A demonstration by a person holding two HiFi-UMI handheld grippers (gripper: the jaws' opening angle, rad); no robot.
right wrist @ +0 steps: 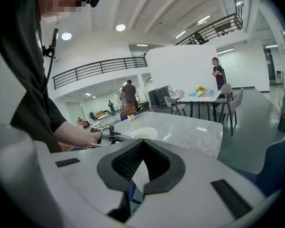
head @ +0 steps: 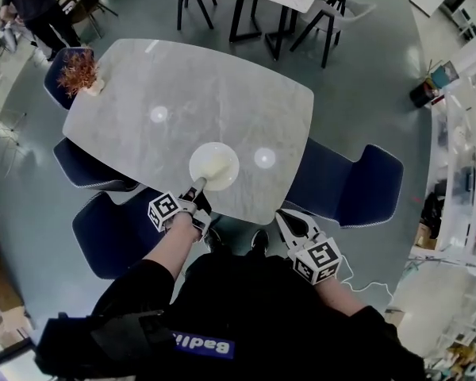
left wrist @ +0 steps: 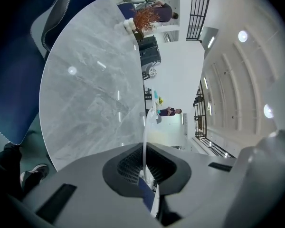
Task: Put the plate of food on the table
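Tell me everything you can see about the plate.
The plate is round and white with a cream middle; any food on it cannot be made out. It sits level over the table, near the edge closest to the person. The left gripper is shut on its near rim, which shows edge-on as a thin white line in the left gripper view. Whether it rests on the tabletop or hangs just above is unclear.

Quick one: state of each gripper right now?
Left gripper: shut on the rim of the plate.
Right gripper: shut, holding nothing.
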